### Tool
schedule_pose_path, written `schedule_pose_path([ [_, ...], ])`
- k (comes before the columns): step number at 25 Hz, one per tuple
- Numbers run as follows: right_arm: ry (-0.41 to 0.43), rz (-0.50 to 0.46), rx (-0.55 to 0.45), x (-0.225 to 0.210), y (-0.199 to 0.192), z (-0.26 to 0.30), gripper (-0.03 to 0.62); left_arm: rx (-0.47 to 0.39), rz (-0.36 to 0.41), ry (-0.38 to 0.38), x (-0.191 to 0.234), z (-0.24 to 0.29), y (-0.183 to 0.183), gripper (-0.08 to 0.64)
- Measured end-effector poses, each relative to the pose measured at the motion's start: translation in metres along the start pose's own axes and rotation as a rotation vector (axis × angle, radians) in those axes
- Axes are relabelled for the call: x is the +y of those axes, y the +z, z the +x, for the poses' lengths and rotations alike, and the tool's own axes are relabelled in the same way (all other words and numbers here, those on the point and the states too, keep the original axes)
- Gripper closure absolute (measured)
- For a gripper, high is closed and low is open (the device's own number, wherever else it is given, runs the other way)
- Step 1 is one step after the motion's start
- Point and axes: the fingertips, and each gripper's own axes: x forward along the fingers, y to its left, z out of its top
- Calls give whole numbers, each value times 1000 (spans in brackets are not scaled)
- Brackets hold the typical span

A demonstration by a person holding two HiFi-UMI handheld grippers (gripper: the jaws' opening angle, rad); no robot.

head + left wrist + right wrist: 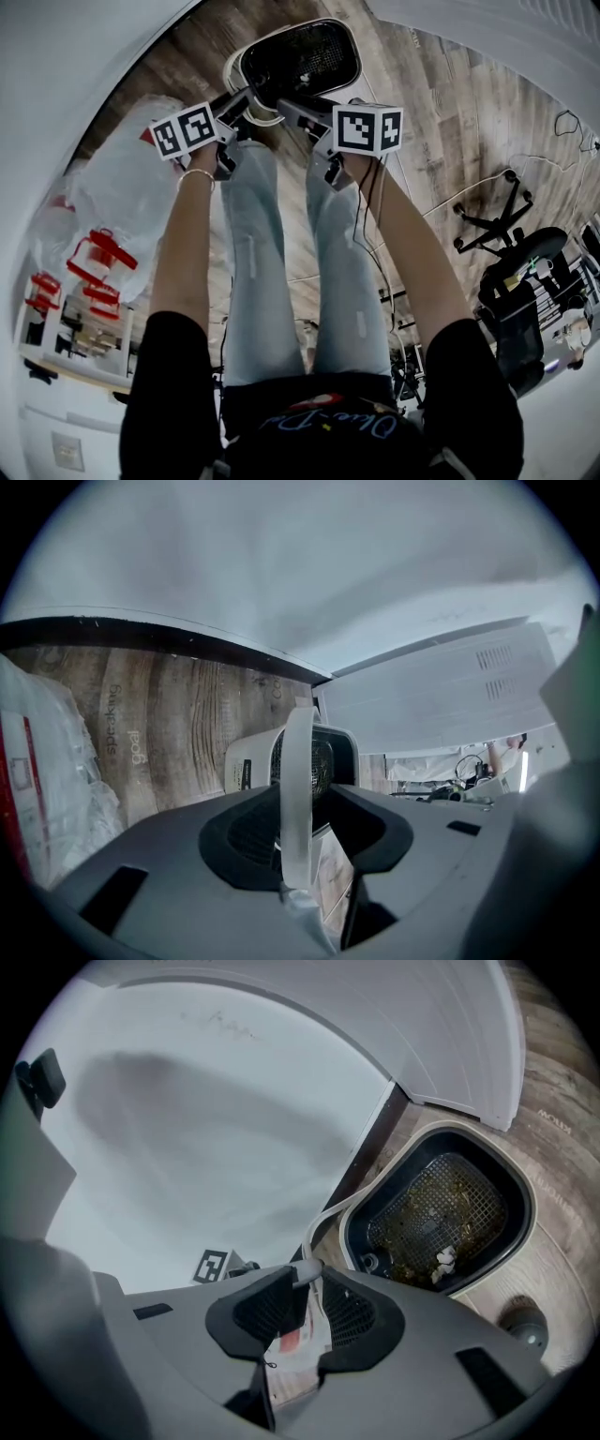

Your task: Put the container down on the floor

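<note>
The container (246, 66) is a white bin with a black mesh basket inside; it seems to rest on the wood floor ahead of the person's knees. In the left gripper view its white band handle (298, 789) stands upright between the jaws of my left gripper (314, 832), which is open, and the right pad is clear of the band. My right gripper (307, 1302) is shut on the handle's thin edge (323, 1222) just beside the bin's rim (525, 1222). In the head view both grippers, left (246, 103) and right (291, 108), sit at the bin's near rim.
A clear plastic bag with red print (122, 197) lies on the floor to the left. White walls or cabinets close in behind and beside the bin. An office chair (497, 220) and cables lie to the right. A small round grey object (525, 1326) sits near the bin.
</note>
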Motion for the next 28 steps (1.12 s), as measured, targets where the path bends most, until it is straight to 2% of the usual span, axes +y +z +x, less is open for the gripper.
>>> schedule_pose_path([
  [9, 0, 6, -36, 1, 3, -6, 505, 34, -46, 53, 14, -6, -16, 414],
  [14, -8, 15, -56, -2, 1, -11, 505, 4, -96, 38, 17, -10, -20, 414],
  [20, -17, 48, -101, -2, 5, -19, 505, 12, -63, 55, 12, -12, -20, 416],
  [28, -33, 49, -132, 6, 12, -31, 505, -14, -82, 62, 2, -21, -20, 416],
])
